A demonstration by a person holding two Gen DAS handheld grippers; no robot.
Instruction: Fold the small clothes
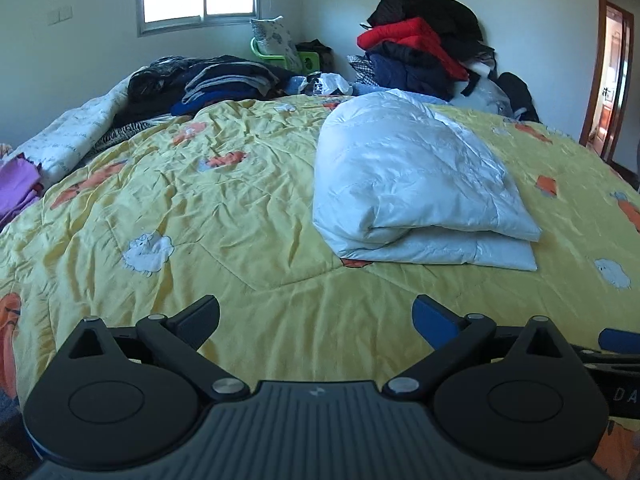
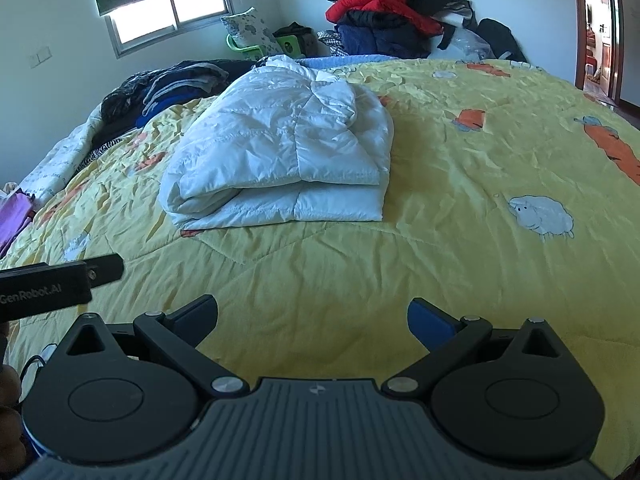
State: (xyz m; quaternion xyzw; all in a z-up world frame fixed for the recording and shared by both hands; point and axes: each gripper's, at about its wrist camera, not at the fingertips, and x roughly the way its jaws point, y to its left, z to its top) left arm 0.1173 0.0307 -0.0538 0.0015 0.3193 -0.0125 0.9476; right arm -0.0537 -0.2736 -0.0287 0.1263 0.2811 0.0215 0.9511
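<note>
While the white puffy jacket [image 1: 416, 184] lies folded on the yellow quilt [image 1: 224, 208] of the bed, both tools hang over the quilt, well apart from it. The left hand-held gripper [image 1: 316, 320] is spread wide and holds nothing. The right hand-held gripper [image 2: 312, 318] is wide and empty too.

We count: one folded white garment [image 1: 416, 184] | one yellow quilt [image 1: 240, 216] on the bed | two heaps of dark clothes, left [image 1: 208, 80] and back corner [image 1: 424, 40] | one window [image 1: 200, 4] | one purple cloth [image 1: 18, 188] | two grippers, left [image 1: 316, 320], right [image 2: 312, 320].
</note>
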